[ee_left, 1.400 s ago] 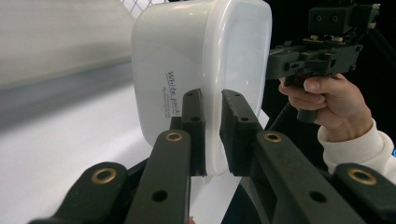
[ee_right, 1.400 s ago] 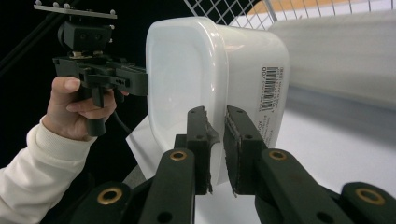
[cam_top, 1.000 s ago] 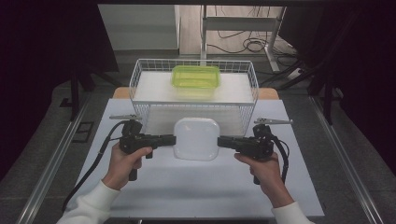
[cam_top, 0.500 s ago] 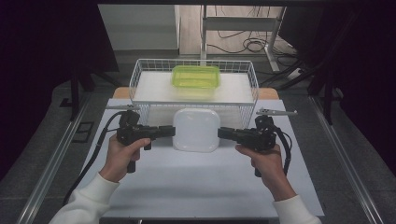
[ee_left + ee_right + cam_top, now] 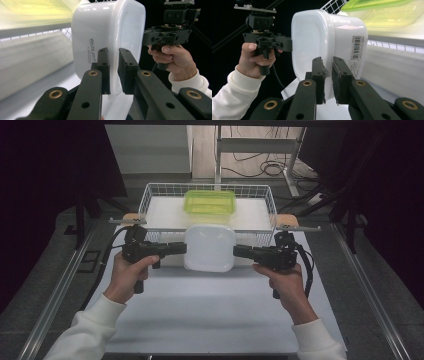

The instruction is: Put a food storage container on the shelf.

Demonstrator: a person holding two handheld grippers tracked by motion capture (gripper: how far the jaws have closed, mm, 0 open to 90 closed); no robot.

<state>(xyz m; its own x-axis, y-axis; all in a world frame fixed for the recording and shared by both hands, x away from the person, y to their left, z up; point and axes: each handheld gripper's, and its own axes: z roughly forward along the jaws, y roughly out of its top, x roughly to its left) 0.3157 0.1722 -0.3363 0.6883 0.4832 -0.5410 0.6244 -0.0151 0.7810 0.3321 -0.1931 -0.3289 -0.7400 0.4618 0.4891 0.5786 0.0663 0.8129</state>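
Left jaws: the left gripper (image 5: 113, 72) is clamping its two black jaws on the rim of the white tub (image 5: 107, 32), one jaw pressing the side wall by the printed lettering, the other pressing the flat open face.
Right jaws: the right gripper (image 5: 327, 77) is pinching the opposite rim of the tub the same way, one jaw on the wall near the barcode sticker (image 5: 356, 47), the other on the flat face.
White tub: it is hanging clear of the table (image 5: 215, 315), gripped at both ends, sitting just in front of the wire basket (image 5: 150, 200) and overlapping the basket's near wall in the high view.
Left gripper from above: the left gripper (image 5: 184, 249) is reaching in at the tub's left edge, with the left hand (image 5: 127, 272) wrapping its handle and a cable trailing off toward the table's left side.
Right gripper from above: the right gripper (image 5: 235, 251) is meeting the tub's right edge, with the right hand (image 5: 282, 280) holding its handle.
Green box: a clear green box (image 5: 210, 201) is lying inside the basket, behind the tub and apart from it.
Sleeves: white sleeves (image 5: 85, 335) are covering both forearms, coming in from the near edge, well behind the tub.
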